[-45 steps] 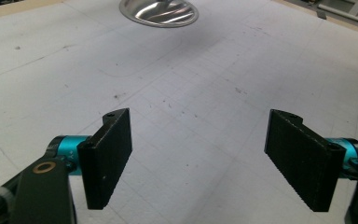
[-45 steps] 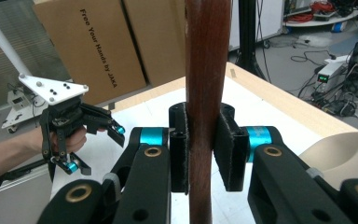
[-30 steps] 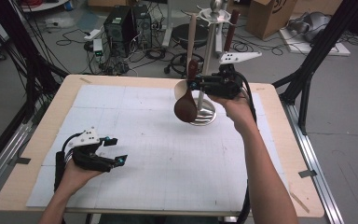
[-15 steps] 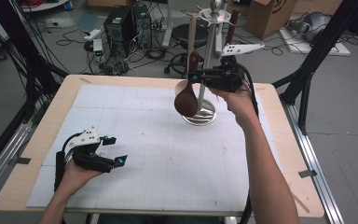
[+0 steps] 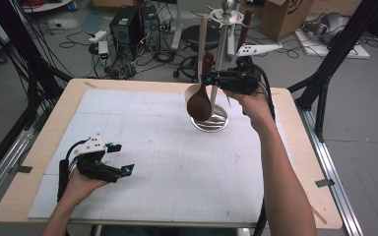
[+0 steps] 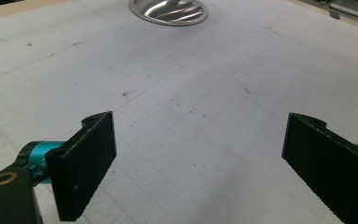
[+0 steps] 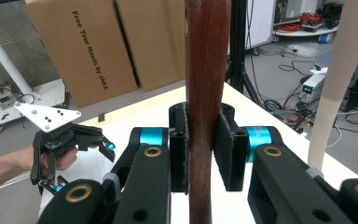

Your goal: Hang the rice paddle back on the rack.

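Clearly the work is near its middle; the right hand-held gripper (image 5: 211,78) is clamped on the handle of the dark wooden spoon (image 5: 200,103), which hangs upright beside the steel rack (image 5: 224,64), its bowl above the rack's round base; the hanging on a hook is not yet done; the left hand-held gripper (image 5: 120,158), jaws just opening and empty, rests low over the counter (image 5: 142,132), well apart

Even indoor light, slightly soft focus
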{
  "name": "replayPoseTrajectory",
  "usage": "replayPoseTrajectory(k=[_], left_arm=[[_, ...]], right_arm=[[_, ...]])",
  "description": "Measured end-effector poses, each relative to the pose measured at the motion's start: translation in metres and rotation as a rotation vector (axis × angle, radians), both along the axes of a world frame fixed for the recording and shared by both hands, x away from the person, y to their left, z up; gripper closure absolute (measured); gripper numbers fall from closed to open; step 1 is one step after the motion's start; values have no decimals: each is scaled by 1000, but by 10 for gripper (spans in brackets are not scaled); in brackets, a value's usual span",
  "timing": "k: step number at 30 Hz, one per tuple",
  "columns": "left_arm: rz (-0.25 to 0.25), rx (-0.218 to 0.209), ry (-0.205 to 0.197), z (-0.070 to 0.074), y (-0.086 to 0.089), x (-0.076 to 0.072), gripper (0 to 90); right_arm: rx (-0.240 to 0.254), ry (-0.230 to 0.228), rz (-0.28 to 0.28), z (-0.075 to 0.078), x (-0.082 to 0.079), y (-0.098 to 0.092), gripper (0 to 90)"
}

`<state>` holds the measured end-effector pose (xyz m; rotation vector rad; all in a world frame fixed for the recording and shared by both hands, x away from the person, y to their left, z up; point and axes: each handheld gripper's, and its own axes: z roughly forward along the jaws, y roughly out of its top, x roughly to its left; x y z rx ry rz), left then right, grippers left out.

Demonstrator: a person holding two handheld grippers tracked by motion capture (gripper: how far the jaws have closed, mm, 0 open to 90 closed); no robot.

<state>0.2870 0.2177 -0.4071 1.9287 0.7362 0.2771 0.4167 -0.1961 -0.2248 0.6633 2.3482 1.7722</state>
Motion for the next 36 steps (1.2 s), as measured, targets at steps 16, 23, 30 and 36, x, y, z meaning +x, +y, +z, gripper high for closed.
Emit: replayPoseTrajectory(k=[16, 23, 30, 36], left_arm=[[7, -1, 12, -2, -1, 1, 72], [8, -7, 12, -2, 0, 1, 70], [9, -8, 11, -2, 2, 2, 70], [3, -12, 13, -2, 1, 1, 70]], right_arm=[[2, -14, -4, 13, 9, -6, 773], [3, -21, -13, 22, 14, -9, 773], [10, -23, -27, 29, 18, -11, 773], [-1, -27, -23, 34, 21, -9, 773]])
